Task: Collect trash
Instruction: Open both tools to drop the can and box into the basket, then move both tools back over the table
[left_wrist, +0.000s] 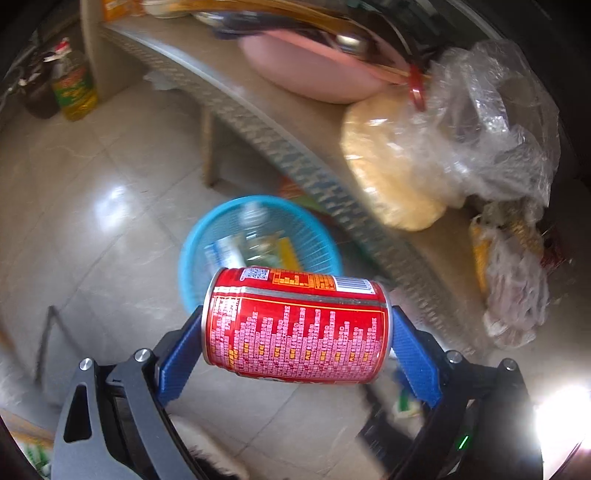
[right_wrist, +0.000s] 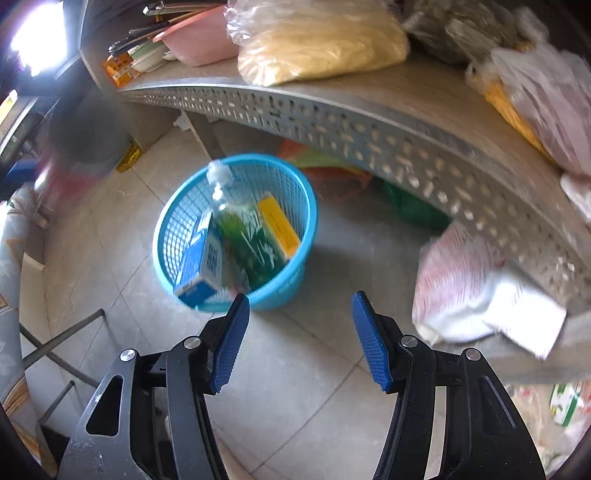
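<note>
Gripping a red drink can (left_wrist: 297, 325) end to end, the left gripper (left_wrist: 297, 326) has its blue pads (left_wrist: 415, 358) pressed against the can's two rims, so the can lies crosswise between them, above and on the near side of the blue basket (left_wrist: 317, 236) that stands on the tiled floor just beside the perforated edge of a low table (left_wrist: 280, 147). My read is that the can is light and probably empty, with thin walls that would dent under a squeeze across the middle and a glossy skin that could slip; the rolled rims at the ends are the stiffest place to hold, and that is where the pads sit. From the right wrist view, the right gripper (right_wrist: 300, 328) hangs near the basket (right_wrist: 184, 206) with its jaws partway apart and nothing between them. Inside the basket lie a clear bottle (right_wrist: 236, 221) with a green label, a blue and white carton (right_wrist: 201, 266) and a yellow box (right_wrist: 279, 225). Releasing the can over the basket looks like the step in hand.
</note>
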